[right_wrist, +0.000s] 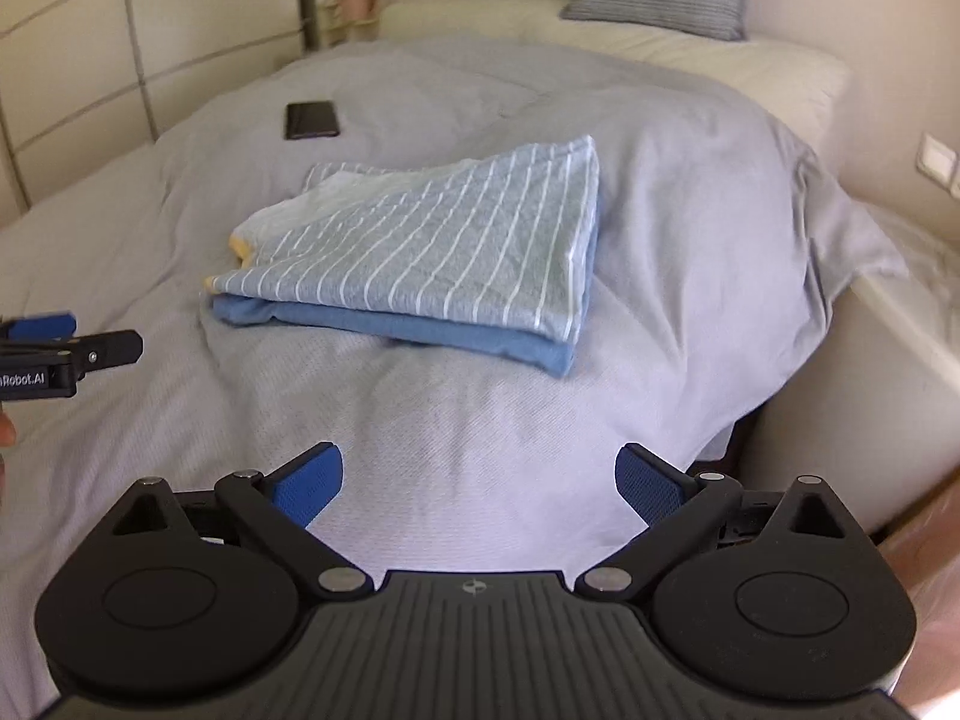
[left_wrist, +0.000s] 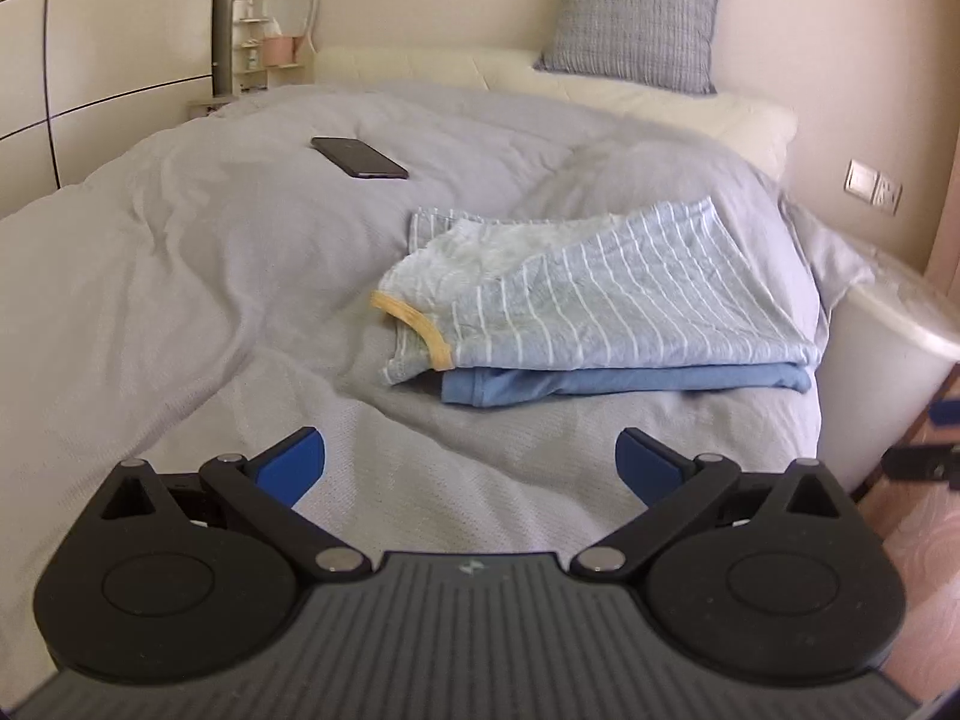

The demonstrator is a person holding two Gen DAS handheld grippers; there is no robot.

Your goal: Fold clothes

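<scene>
**Two folded garments stacked on the bed, both claws released and clear**

A pale blue shirt with thin white stripes and a yellow neckband point(left_wrist: 606, 294) lies folded on top of a plain mid-blue folded garment point(left_wrist: 624, 384), the pair stacked on the right part of the grey quilted bed cover point(left_wrist: 180, 252). The left claw point(left_wrist: 470, 462) hangs over the near edge of the bed with its blue pads spread wide and nothing between them. The right claw point(right_wrist: 479, 480) is likewise released and empty, near the same edge; neither touches the clothes.

The stack reads as folded, so the scene fits either a finished pile or a pause before a further tidy-up; the pictures do not settle which.

If the striped shirt needs more work, the loose part is its left end, where the neckband and a crumpled inner layer stick out past the fold. Any pinch there should take only the top garment, low and flat, so the blue one beneath is not dragged. A black phone point(left_wrist: 359, 157) lies farther back on the left, well apart from the pile.
</scene>
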